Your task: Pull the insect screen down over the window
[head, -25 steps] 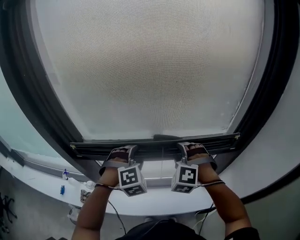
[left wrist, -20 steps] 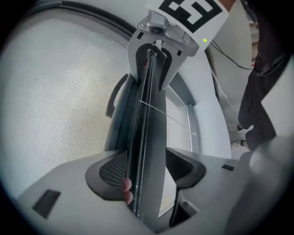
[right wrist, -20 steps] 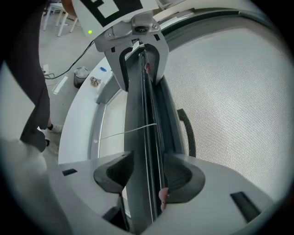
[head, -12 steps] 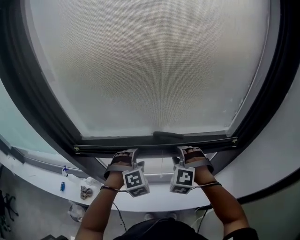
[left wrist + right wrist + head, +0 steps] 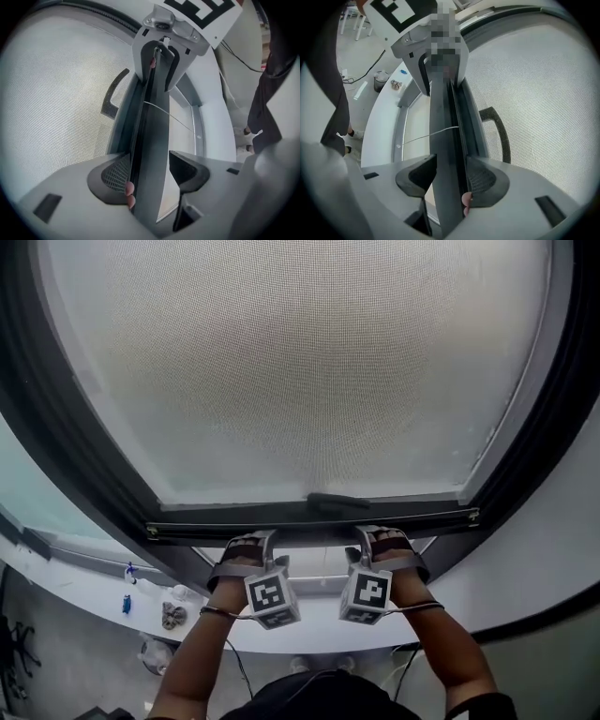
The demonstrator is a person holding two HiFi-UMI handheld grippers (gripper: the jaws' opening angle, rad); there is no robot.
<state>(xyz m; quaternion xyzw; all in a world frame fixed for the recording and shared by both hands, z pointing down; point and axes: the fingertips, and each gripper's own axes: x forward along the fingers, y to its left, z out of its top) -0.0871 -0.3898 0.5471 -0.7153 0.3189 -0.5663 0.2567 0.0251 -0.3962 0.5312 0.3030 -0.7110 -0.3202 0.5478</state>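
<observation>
A white curved ledge (image 5: 84, 596) runs below the left gripper (image 5: 255, 545) and off to its left. On the ledge, left of that gripper, a small blue item (image 5: 126, 604) lies near a brownish crumpled clump (image 5: 172, 616). A thin black cable (image 5: 230, 662) hangs beneath the same gripper. Farther down, pale shoes (image 5: 302, 664) show on the floor.

Two hand-held grippers (image 5: 253, 544) (image 5: 379, 539), one insect screen (image 5: 300, 371), perhaps three sill objects (image 5: 172, 616)

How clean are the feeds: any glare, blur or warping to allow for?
Head view: sharp, pale mesh insect screen evenly backlit, dark window frame bowed by the lens. Left gripper view: strong fisheye, black corners, dark grey screen bar crisp. Right gripper view: same.
</observation>
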